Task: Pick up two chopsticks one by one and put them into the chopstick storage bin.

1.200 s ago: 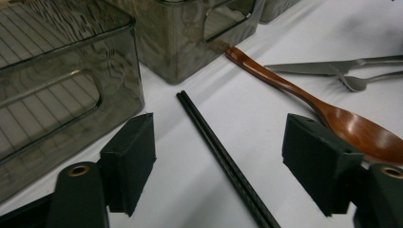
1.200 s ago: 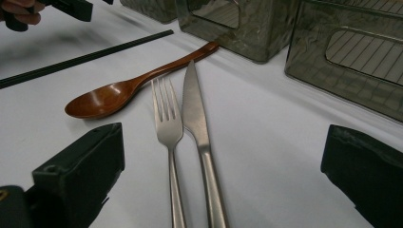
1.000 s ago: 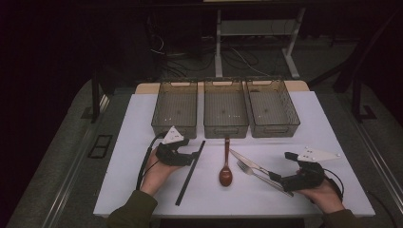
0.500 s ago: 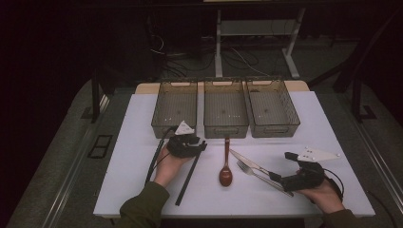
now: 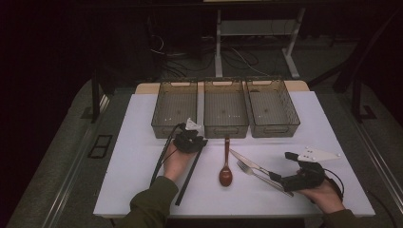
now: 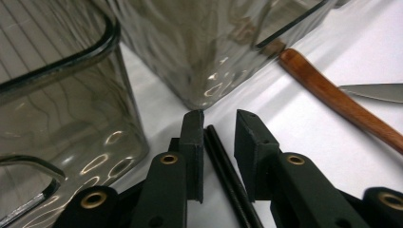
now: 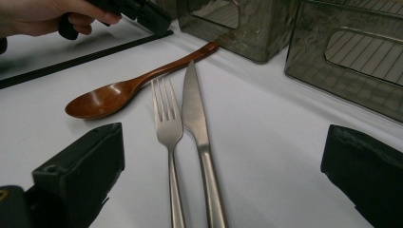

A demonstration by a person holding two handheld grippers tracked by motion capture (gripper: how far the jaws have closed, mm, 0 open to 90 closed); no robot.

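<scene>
A white table holds three clear bins in a row at the back. In front of them lie black chopsticks, a wooden spoon, a fork and a knife.

The left gripper sits at the far end of the chopsticks, just in front of the gap between the left and middle bins. Its jaws have just been closing and now stand narrow. In the left gripper view one thin chopstick lies between them, touching the left pad, while the right pad is still clear of it. So the stick is not yet pinched.

The right gripper rests near the table's front right, jaws wide, with the handles of fork and knife lying between them, untouched.

Risks, as a judgement: the jaws may catch only one stick and leave its partner behind. A thin round stick gripped at its very end could swing or slip out when lifted. The gripper is also close to the bin walls and could knock them.
</scene>
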